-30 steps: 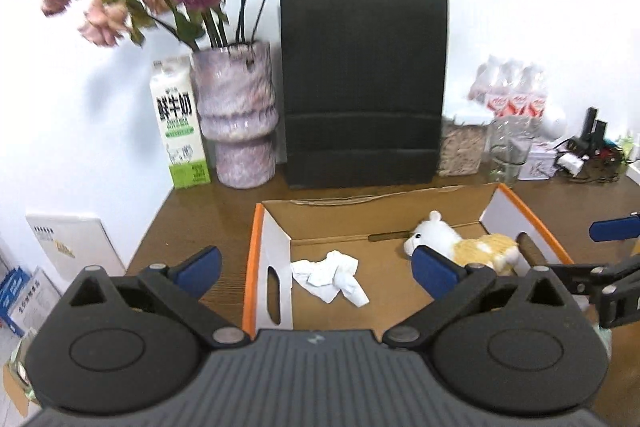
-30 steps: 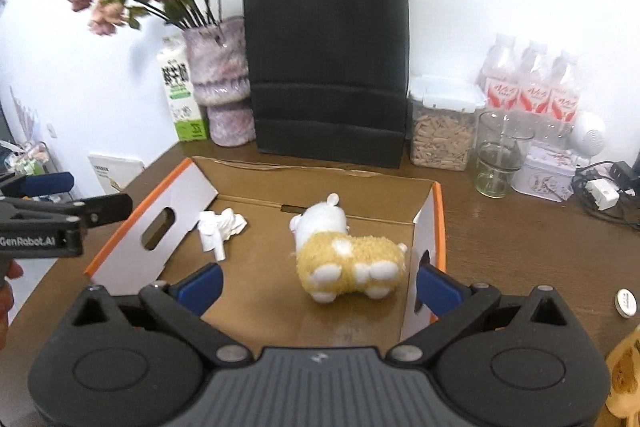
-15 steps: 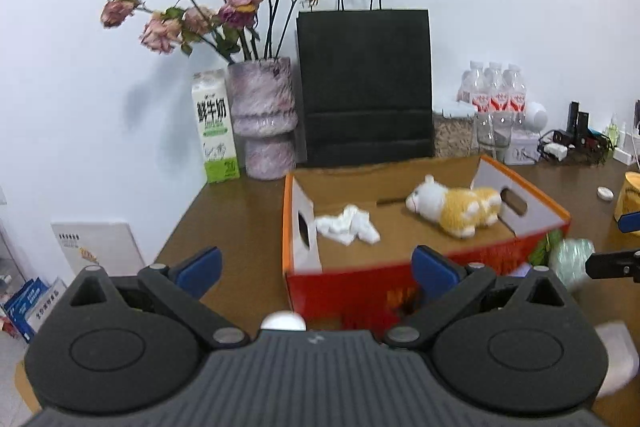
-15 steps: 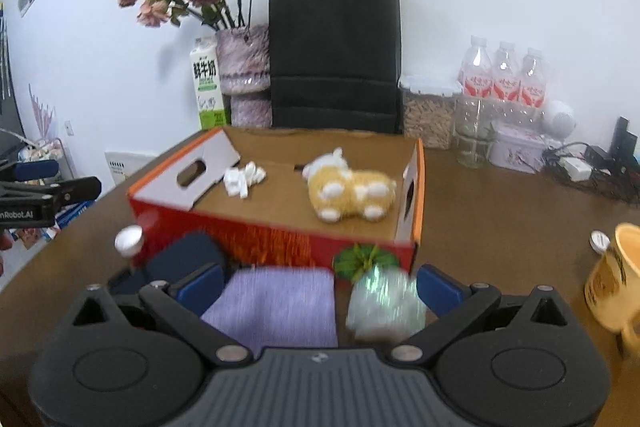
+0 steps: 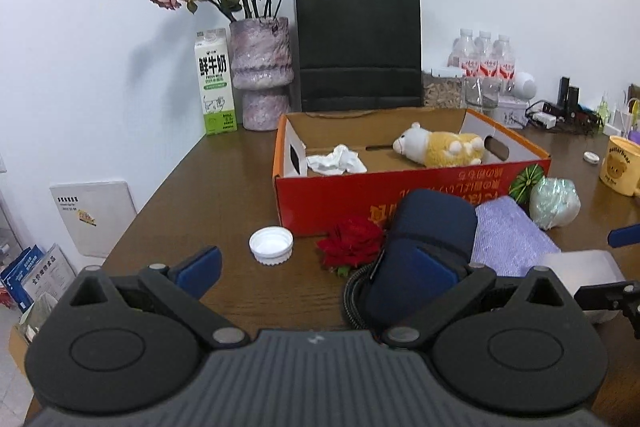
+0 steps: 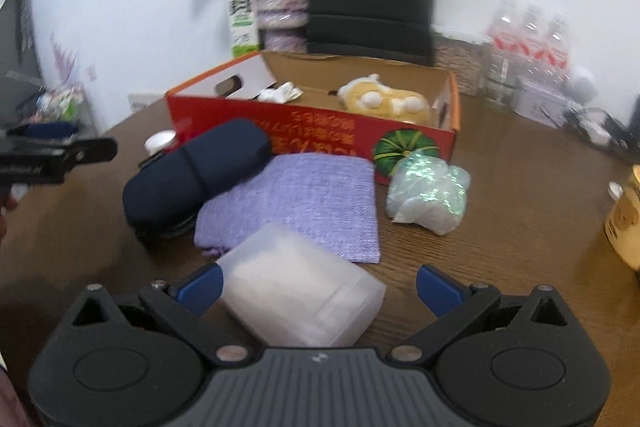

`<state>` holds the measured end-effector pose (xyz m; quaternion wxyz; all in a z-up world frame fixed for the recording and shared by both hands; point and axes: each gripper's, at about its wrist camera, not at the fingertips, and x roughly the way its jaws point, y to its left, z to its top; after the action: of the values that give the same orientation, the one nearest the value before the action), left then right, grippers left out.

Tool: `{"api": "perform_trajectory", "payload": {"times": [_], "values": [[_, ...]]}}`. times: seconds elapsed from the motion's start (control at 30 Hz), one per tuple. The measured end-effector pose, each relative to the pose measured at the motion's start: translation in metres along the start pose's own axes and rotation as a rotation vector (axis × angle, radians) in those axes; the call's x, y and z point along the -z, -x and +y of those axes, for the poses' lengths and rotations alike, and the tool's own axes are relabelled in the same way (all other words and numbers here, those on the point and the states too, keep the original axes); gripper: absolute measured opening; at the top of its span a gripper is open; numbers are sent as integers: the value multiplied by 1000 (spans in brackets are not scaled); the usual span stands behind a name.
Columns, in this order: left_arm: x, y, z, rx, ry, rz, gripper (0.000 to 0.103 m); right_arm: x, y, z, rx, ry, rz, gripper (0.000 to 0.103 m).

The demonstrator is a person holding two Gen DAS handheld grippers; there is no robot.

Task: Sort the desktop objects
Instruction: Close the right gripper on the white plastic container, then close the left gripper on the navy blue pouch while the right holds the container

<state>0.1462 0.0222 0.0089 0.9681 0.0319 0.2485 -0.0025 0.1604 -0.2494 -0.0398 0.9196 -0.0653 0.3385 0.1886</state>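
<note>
Cardboard, red outside and plain brown inside, formed the sorting box (image 5: 412, 187) at frame centre, and I judged the task to be at an early stage: only a yellow-and-white plush toy (image 5: 440, 149) and a crumpled white tissue (image 5: 338, 159) lay inside it. Left to sort, in front of the box in the lower half of the left wrist view, were a white bottle cap (image 5: 271, 245), a red artificial rose (image 5: 352, 241), a dark blue pouch (image 5: 424, 247), a folded lilac cloth (image 5: 508, 237) and a bundle of clear iridescent film (image 5: 554, 203). In the right wrist view a translucent white plastic case (image 6: 304, 291) lay between the wide-open fingers of the right gripper (image 6: 320, 285), untouched as far as I could tell. The left gripper (image 5: 316, 269) also stood wide open and held nothing, with the pouch just ahead of its right finger. The surface was a dark brown wood-grain table (image 5: 224, 195). Along the white wall at the top of the frame stood a milk carton (image 5: 215, 83), a marbled vase of dried roses (image 5: 262, 73), a black paper bag (image 5: 358, 43) and a group of water bottles (image 5: 482, 57); a yellow mug (image 5: 620, 165) sat at the right edge.
</note>
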Motion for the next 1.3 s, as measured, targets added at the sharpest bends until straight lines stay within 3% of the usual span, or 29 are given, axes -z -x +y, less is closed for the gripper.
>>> {"api": "perform_trajectory", "payload": {"times": [0.17, 0.37, 0.5, 0.67, 0.83, 1.3], "values": [[3, -1, 1, 2, 3, 16, 103, -4, -8, 10, -11, 134, 47, 103], [8, -1, 5, -14, 12, 35, 103, -14, -24, 12, -41, 185, 90, 100], [11, -2, 8, -23, 15, 53, 103, -16, -33, 12, -62, 166, 110, 86], [12, -5, 8, -17, 11, 63, 103, -11, -39, 11, -54, 139, 127, 80], [12, -12, 3, -2, -3, 80, 103, -6, -34, 1, -55, 74, 98, 64], [-8, -36, -31, 92, -67, 103, 103, -9, -22, -20, 7, -36, -37, 64]]}}
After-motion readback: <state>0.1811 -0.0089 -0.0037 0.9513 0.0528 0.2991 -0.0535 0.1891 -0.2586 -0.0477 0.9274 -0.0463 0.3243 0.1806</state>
